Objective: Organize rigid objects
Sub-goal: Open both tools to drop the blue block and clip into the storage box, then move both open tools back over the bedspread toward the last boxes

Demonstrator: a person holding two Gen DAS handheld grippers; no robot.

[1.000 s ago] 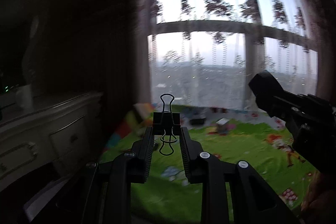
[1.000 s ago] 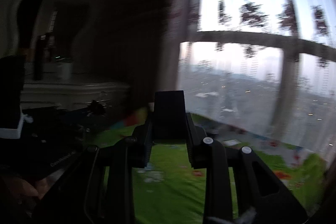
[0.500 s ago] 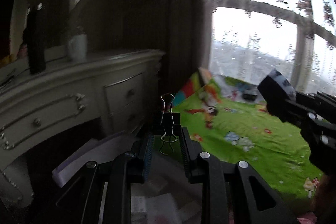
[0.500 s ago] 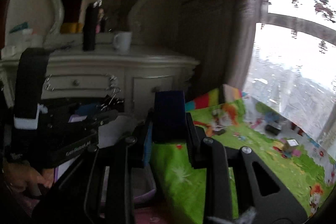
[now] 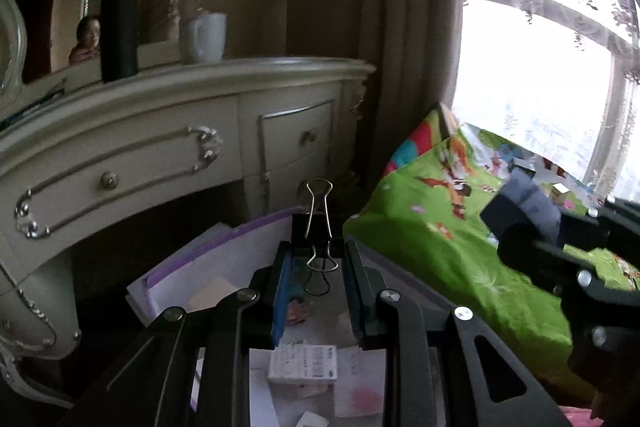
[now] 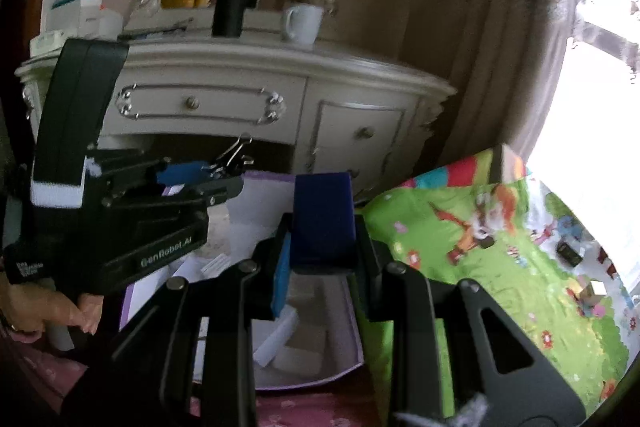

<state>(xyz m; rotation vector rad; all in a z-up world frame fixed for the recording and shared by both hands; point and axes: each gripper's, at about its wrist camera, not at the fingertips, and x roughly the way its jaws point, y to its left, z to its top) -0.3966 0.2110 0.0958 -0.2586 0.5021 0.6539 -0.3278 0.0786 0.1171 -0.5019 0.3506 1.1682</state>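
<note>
My left gripper (image 5: 314, 263) is shut on a black binder clip (image 5: 316, 227) whose wire handles stick up between the fingers. In the right wrist view the same clip (image 6: 232, 157) shows at the tip of the left gripper (image 6: 224, 183), held by a hand. My right gripper (image 6: 322, 247) is shut on a dark blue block (image 6: 323, 215); that block (image 5: 520, 207) also appears at the right of the left wrist view. Both hang over an open purple-edged box (image 6: 352, 311) holding white packets and papers.
A cream dresser (image 5: 160, 131) with drawers stands behind the box, with a white mug (image 5: 206, 37) and a tall black bottle (image 5: 120, 15) on top. A green play mat (image 6: 500, 267) with small toys spreads to the right, below a curtained window (image 5: 540, 87).
Both grippers swung left and tipped downward, from facing the window and mat to facing the dresser and the open box. Each kept its grip on its object.
</note>
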